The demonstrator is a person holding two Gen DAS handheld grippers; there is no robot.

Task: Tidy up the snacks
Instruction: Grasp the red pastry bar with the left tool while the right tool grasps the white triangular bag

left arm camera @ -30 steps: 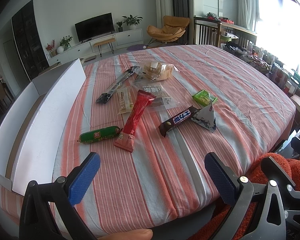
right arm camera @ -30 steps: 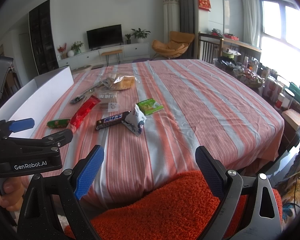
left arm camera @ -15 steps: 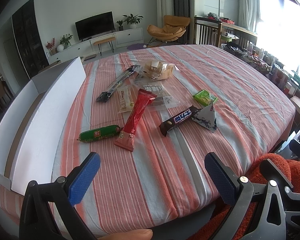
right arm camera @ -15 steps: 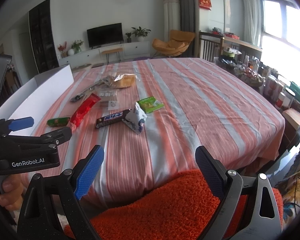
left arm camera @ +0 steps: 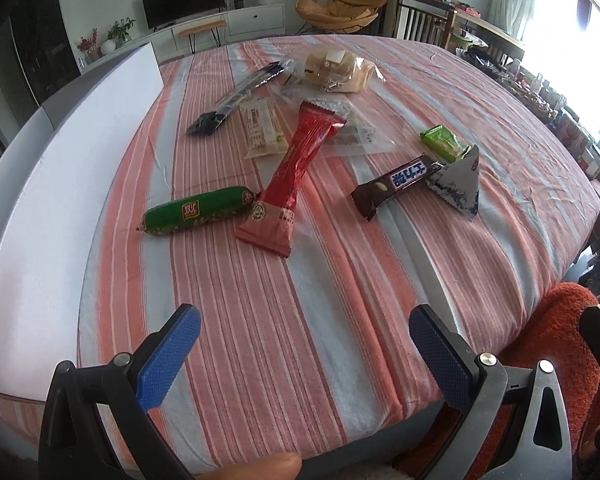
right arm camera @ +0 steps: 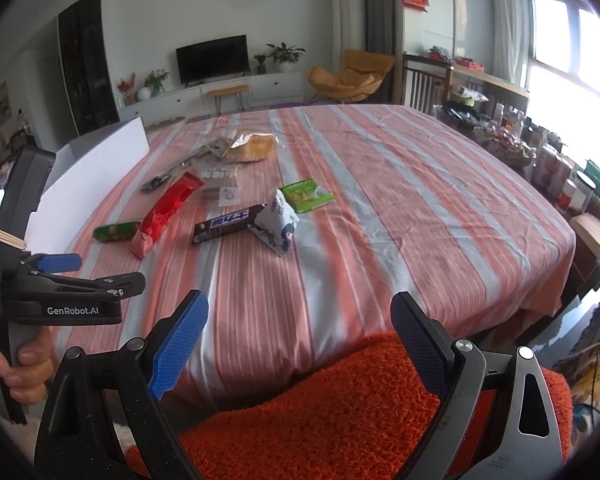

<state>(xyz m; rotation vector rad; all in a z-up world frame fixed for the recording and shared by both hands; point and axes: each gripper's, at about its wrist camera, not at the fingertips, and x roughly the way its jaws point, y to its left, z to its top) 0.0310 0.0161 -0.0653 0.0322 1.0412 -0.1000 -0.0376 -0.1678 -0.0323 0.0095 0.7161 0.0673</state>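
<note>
Stretching ahead of both my grippers, the striped table [left arm camera: 440,80] carries the white box [left arm camera: 60,184] to my left gripper's [left arm camera: 304,354] left, snacks beyond: red packet [left arm camera: 296,172], green sausage [left arm camera: 198,212], chocolate bar [left arm camera: 396,184]. My left and right gripper [right arm camera: 300,338] gape wide, holding nothing.

We are seeing our left gripper [left arm camera: 304,354] wearing black plastic arms tipped with blue, cross-hatched pads [left arm camera: 168,358], each arm carrying round silver screws and a triangular cut-out. Our right gripper [right arm camera: 300,334] is showing the same black frame, blue textured pads [right arm camera: 178,346] and silver bolt heads. In the right wrist view, the left tool's black body is bearing white "GenRobot.AI" lettering, and bare-skinned fingers [right arm camera: 24,364] of our left hand are showing pale nails.
</note>
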